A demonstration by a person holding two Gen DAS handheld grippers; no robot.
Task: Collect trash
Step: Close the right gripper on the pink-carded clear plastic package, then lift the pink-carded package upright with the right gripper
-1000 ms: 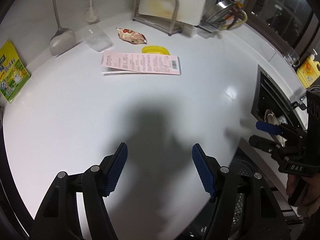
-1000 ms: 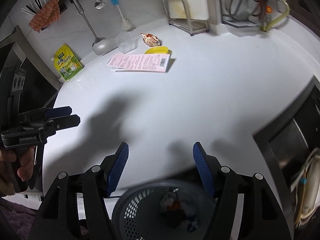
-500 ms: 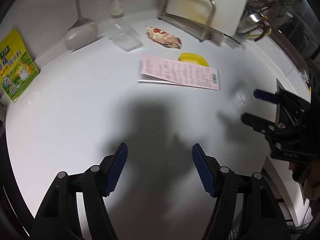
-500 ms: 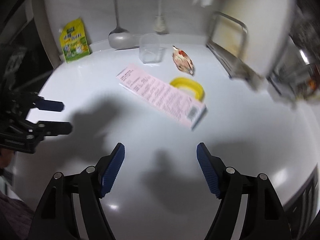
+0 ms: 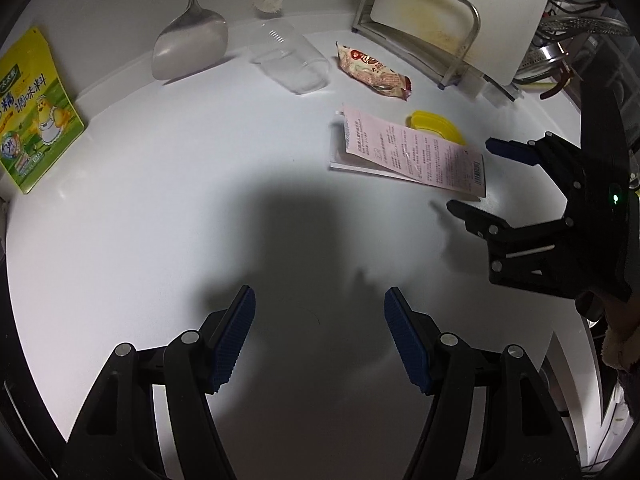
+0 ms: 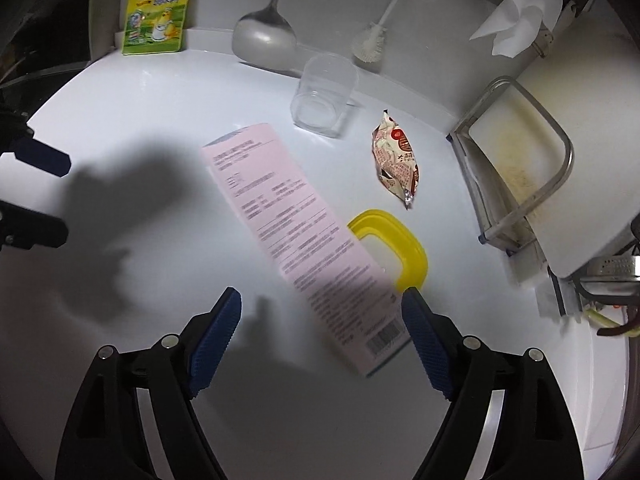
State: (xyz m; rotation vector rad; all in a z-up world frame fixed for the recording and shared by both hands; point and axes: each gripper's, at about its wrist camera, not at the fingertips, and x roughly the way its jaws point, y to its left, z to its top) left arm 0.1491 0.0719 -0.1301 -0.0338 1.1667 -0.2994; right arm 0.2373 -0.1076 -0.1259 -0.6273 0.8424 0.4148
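A long pink printed paper (image 6: 296, 224) lies on the white counter (image 6: 160, 120), its near end between my right gripper's (image 6: 320, 324) open fingers; it also shows in the left wrist view (image 5: 412, 152). A yellow lid (image 6: 394, 248) lies partly under it. A red and white snack wrapper (image 6: 396, 160) and a clear plastic cup (image 6: 324, 96) on its side lie beyond. My left gripper (image 5: 318, 336) is open and empty over bare counter. The right gripper shows at the right of the left wrist view (image 5: 476, 176), close to the paper's barcode end.
A green and yellow seasoning pouch (image 6: 158, 8), a metal ladle (image 6: 264, 36) and a bottle brush (image 6: 380, 28) stand along the back wall. A cutting board in a metal rack (image 6: 520, 160) is at the right. The left gripper's fingers (image 6: 36, 196) show at the left edge.
Both grippers have moved forward toward the back of the counter. The right gripper has come down close over the pink paper's near end. The basket has left view.
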